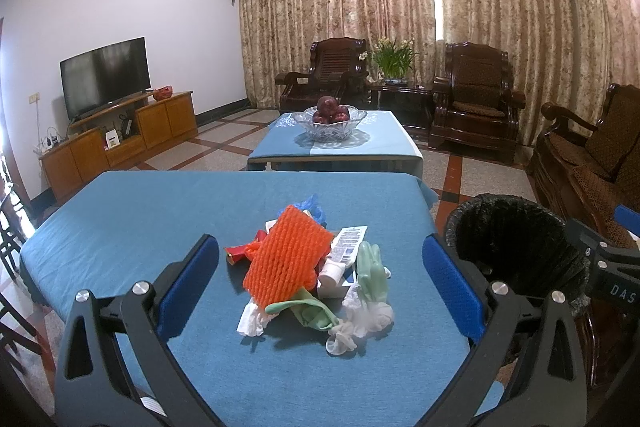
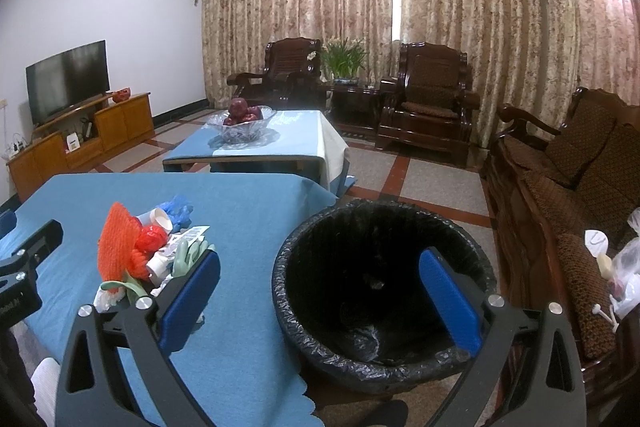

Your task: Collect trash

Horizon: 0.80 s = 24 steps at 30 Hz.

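Hovering with the left gripper (image 1: 320, 287) spread wide and empty over the trash pile (image 1: 310, 273) lying on the blue table (image 1: 132, 219). Hanging likewise wide apart, the right gripper (image 2: 320, 297), over the black-lined bin (image 2: 384, 291) just beside the table.

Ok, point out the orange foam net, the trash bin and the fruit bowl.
orange foam net (image 1: 286, 254), left wrist view, middle of its mesh
trash bin (image 2: 472, 233), right wrist view, far rim of its black liner
fruit bowl (image 1: 334, 133), left wrist view, front glass wall

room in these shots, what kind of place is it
Most likely a home living room: a television on a low wooden cabinet, carved wooden armchairs before heavy drawn curtains, and a fruit bowl on a low table.
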{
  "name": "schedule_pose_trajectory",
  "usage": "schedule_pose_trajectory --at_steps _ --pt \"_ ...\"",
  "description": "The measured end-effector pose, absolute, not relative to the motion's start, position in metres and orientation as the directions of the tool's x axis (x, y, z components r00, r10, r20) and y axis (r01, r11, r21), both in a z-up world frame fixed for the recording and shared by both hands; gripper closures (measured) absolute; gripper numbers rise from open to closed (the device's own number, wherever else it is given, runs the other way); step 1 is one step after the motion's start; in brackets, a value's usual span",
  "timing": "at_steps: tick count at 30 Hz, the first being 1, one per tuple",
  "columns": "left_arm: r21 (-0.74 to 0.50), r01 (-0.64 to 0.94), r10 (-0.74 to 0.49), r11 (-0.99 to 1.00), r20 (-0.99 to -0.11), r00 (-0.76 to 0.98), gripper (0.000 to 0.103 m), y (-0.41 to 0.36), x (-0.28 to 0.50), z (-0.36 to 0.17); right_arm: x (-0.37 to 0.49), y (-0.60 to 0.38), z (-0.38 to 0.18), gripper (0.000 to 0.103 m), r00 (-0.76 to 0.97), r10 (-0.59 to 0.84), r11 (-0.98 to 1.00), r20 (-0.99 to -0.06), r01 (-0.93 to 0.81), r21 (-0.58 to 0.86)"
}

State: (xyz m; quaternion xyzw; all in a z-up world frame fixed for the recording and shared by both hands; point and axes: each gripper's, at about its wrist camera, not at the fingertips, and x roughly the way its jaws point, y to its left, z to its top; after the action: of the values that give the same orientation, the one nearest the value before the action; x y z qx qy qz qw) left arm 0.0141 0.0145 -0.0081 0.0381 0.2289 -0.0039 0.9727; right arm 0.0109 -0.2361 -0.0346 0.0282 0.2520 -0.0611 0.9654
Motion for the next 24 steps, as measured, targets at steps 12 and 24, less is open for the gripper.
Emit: schedule_pose_trajectory --at_steps 12,24 --pt "0.051 -0.007 0.030 0.999 -0.458 0.889 0.004 0.050 0.030 -0.031 0.031 -0.204 -0.050 0.006 0.858 -0.035 0.998 -0.512 0.052 0.019" --pt "0.095 -0.090 0.125 0.991 -0.484 0.866 0.007 0.104 0.055 -0.065 0.097 -0.132 -0.104 0.041 0.790 0.110 0.993 -0.603 -0.111 0.035"
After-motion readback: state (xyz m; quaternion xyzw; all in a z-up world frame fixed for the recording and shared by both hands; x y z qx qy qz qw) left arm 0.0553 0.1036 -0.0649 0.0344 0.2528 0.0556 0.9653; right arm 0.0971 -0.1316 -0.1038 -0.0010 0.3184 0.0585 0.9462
